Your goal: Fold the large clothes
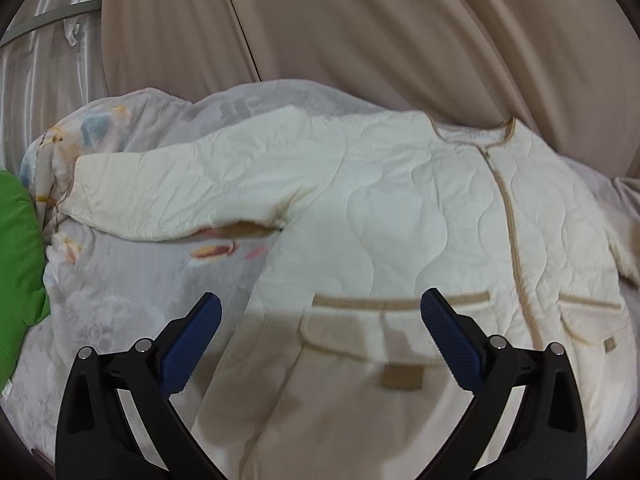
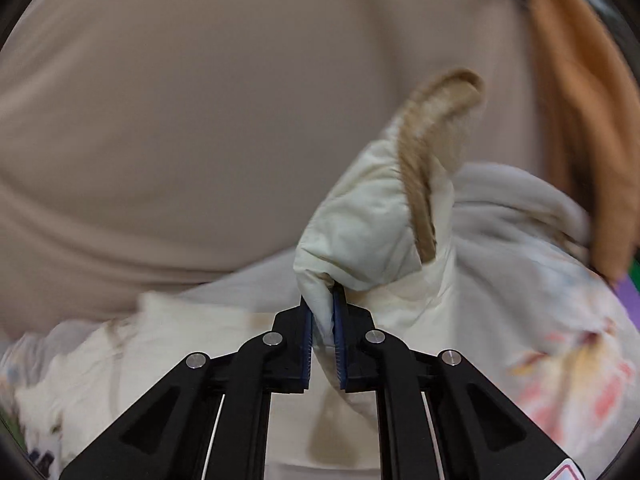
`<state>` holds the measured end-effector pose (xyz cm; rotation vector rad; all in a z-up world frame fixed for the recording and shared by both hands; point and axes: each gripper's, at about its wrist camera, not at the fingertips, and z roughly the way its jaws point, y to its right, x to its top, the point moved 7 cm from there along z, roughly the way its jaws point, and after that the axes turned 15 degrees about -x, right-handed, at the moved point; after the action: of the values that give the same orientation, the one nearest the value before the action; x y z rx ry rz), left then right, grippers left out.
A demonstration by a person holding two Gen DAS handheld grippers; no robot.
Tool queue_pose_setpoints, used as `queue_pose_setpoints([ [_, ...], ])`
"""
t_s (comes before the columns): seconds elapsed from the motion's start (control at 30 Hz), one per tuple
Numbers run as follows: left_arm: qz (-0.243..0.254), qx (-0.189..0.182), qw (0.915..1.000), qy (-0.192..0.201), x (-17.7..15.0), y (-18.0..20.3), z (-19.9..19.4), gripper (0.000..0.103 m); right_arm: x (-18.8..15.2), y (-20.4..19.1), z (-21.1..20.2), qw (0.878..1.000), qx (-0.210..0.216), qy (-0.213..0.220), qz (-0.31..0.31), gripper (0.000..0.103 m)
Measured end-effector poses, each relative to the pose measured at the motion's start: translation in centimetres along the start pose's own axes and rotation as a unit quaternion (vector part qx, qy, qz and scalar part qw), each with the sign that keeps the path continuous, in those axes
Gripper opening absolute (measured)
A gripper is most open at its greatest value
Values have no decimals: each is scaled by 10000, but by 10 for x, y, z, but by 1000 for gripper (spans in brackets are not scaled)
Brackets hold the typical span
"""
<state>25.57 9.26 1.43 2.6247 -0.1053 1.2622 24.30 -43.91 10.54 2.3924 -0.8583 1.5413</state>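
A cream quilted jacket [image 1: 380,208] with tan zip and pocket trim lies front up on a pale flowered blanket [image 1: 132,280]. One sleeve [image 1: 168,196] stretches out to the left. My left gripper [image 1: 320,312] is open and empty, hovering above the jacket's lower left pocket [image 1: 360,332]. My right gripper [image 2: 323,308] is shut on the other sleeve [image 2: 360,236] near its tan cuff [image 2: 424,160] and holds it lifted above the blanket.
A green cushion [image 1: 18,264] lies at the blanket's left edge. Beige upholstery [image 1: 360,32] rises behind the jacket. White curtains [image 1: 44,52] hang at far left. An orange-brown cloth [image 2: 580,120] hangs at the right of the right wrist view.
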Motion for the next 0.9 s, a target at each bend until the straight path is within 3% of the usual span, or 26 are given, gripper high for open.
queue_pose_setpoints([
  [0.13, -101, -179, 9997, 163, 22, 0, -2, 98, -26, -146, -13, 9909, 1037, -125, -849, 10],
  [0.23, -139, -241, 9993, 231, 32, -3, -1, 98, -73, -239, -6, 9778, 1415, -377, -1497, 10],
  [0.37, -127, -236, 9994, 224, 36, -10, 3, 98, -156, -326, 20, 9575, 1664, -981, -2141, 10],
  [0.47, -51, -255, 9996, 113, 38, -12, 13, 98, -211, -360, 32, 9417, 1582, -1292, -2675, 16],
  [0.57, 38, -439, 9990, -63, 44, -8, 28, 98, -239, -366, 23, 9308, 1440, -1135, -3162, 22],
  [0.67, 81, -755, 9968, -249, 50, 5, 48, 98, -228, -354, -1, 9270, 1856, -1195, -3033, 43],
  [0.8, -29, -1210, 9909, -596, 55, 29, 86, 98, -184, -299, -36, 9415, 1968, -798, -2616, 56],
  [0.9, -66, -1492, 9846, -904, 52, 47, 115, 98, -159, -240, -41, 9576, 1562, -643, -2335, 58],
])
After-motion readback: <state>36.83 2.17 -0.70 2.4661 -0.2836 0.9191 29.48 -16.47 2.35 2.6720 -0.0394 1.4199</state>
